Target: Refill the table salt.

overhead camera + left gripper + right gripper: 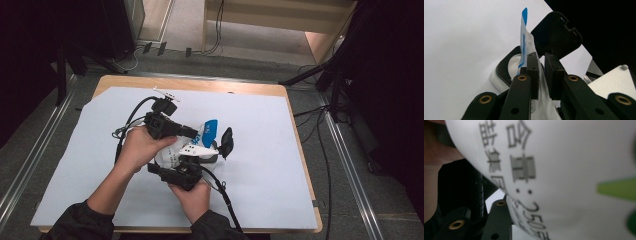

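My right gripper hugs the round white tub with a black rim, just above the white table sheet. My left gripper pinches the white and blue refill bag over its mouth. I think I'm pouring; next, tip it slowly.

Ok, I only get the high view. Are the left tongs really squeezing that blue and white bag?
Observer: Yes. The left gripper view shows the left tongs shut on the bag, pinching its thin edge.
Operator: What's the black flap behind it?
Observer: An open lid, standing up from a white tub with a black rim.
Operator: And the right tongs?
Observer: Their view shows white packaging very close, printed with dark characters and green marks.
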`<move>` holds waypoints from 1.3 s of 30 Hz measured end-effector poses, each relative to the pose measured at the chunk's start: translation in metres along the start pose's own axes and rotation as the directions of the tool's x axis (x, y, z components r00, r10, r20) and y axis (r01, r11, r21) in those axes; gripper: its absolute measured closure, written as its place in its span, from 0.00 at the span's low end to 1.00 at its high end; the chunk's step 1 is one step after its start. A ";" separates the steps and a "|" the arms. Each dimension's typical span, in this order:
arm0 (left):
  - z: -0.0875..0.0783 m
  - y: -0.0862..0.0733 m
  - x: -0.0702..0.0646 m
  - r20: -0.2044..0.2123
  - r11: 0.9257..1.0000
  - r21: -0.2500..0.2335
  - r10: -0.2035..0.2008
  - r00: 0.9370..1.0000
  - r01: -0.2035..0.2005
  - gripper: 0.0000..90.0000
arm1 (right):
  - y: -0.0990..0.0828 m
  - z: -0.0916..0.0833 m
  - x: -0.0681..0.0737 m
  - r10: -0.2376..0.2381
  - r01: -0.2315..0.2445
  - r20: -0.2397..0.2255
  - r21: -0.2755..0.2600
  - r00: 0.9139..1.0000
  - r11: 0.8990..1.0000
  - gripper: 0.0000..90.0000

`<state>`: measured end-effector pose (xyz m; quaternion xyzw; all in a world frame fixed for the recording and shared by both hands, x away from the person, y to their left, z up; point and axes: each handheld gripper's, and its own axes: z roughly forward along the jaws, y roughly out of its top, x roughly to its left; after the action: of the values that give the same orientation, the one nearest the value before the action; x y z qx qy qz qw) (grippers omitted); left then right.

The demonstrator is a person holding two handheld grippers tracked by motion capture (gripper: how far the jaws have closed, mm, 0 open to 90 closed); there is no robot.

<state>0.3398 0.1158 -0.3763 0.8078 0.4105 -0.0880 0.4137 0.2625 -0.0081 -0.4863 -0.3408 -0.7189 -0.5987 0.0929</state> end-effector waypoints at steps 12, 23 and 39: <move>-0.001 0.002 -0.004 0.010 1.000 -0.003 0.012 1.000 -0.012 0.92 | 0.002 -0.001 0.000 0.019 -0.019 -0.014 -0.011 1.000 1.000 0.75; -0.001 0.003 -0.005 0.008 1.000 -0.026 0.018 1.000 -0.018 0.92 | 0.006 -0.001 0.000 0.024 -0.025 -0.017 -0.022 1.000 0.999 0.75; -0.002 0.003 -0.002 0.004 1.000 -0.025 0.015 1.000 -0.015 0.92 | 0.005 0.001 -0.002 0.023 -0.023 -0.017 -0.017 1.000 1.000 0.75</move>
<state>0.3404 0.1145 -0.3721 0.8054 0.4047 -0.0816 0.4253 0.2671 -0.0075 -0.4834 -0.3449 -0.7089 -0.6065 0.1029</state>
